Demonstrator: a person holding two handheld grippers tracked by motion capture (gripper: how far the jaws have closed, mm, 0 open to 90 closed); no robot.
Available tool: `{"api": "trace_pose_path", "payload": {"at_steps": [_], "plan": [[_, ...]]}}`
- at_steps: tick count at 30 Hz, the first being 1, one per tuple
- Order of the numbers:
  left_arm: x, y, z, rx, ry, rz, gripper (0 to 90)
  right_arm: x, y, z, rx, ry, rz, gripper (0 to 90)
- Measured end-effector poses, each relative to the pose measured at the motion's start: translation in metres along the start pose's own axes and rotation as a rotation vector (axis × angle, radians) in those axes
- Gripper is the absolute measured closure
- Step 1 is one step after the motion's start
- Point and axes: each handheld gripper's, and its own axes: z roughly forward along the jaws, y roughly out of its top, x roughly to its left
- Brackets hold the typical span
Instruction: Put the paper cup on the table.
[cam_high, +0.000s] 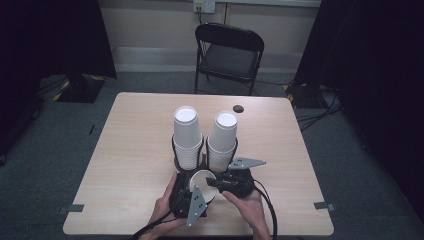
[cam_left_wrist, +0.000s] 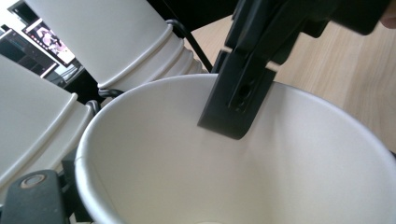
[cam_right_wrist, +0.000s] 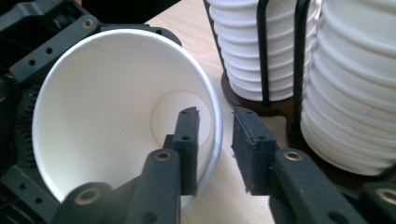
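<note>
A single white paper cup (cam_high: 201, 181) lies on its side near the table's front edge, my left gripper (cam_high: 194, 187) shut on it around its wall. In the right gripper view the cup (cam_right_wrist: 107, 116) faces me with its mouth open, and the left gripper's black fingers (cam_right_wrist: 51, 46) clasp its outside. My right gripper (cam_right_wrist: 217, 135) straddles the cup's rim: one finger sits inside the cup, the other outside, and a gap shows beside the rim. In the left gripper view that inner finger (cam_left_wrist: 238, 93) hangs down into the cup (cam_left_wrist: 280, 163).
Two stacks of upside-down white cups (cam_high: 187, 137) (cam_high: 222, 140) stand in black wire holders (cam_right_wrist: 264, 46) just behind the grippers. A small dark round thing (cam_high: 238, 108) lies farther back on the wooden table (cam_high: 130, 150). A black folding chair (cam_high: 230, 52) stands beyond the table.
</note>
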Motion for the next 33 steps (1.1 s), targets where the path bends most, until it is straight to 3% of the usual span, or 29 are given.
{"api": "trace_pose_path", "payload": {"at_steps": [8,9,10,11,14,15,16,19,24,25,33], "plan": [[0.008,-0.003,0.000,0.003,-0.003,-0.058,10.5,0.001,-0.002,-0.008,-0.072,-0.014,0.002,57.6],[0.010,-0.005,0.000,0.000,-0.004,-0.095,10.5,0.002,-0.003,-0.010,-0.085,-0.030,-0.015,55.3],[0.010,-0.005,0.000,0.000,-0.004,-0.095,10.6,0.002,-0.003,-0.011,-0.096,-0.029,-0.013,54.2],[0.014,-0.008,0.000,-0.015,-0.019,-0.147,10.7,0.002,-0.004,-0.012,-0.109,-0.030,-0.018,52.9],[0.017,-0.011,0.000,-0.012,-0.022,-0.174,10.7,0.002,-0.005,-0.014,-0.137,-0.036,-0.016,50.8],[0.020,-0.014,-0.001,-0.025,-0.028,-0.214,10.7,0.001,-0.007,-0.017,-0.163,-0.045,-0.017,49.2],[0.020,-0.014,-0.001,-0.025,-0.028,-0.214,10.7,0.001,-0.007,-0.017,-0.163,-0.045,-0.017,49.2],[0.025,-0.021,-0.003,-0.042,-0.015,-0.283,10.7,-0.001,-0.009,-0.022,-0.209,-0.064,-0.010,45.8],[0.030,-0.026,-0.007,-0.044,0.001,-0.312,10.7,-0.001,-0.012,-0.026,-0.248,-0.094,-0.023,41.4],[0.033,-0.027,-0.009,-0.050,0.003,-0.341,10.7,0.000,-0.013,-0.026,-0.252,-0.102,-0.025,39.8],[0.044,-0.034,-0.020,-0.083,-0.011,-0.435,10.6,0.000,-0.024,-0.027,-0.279,-0.195,-0.051,32.1]]}}
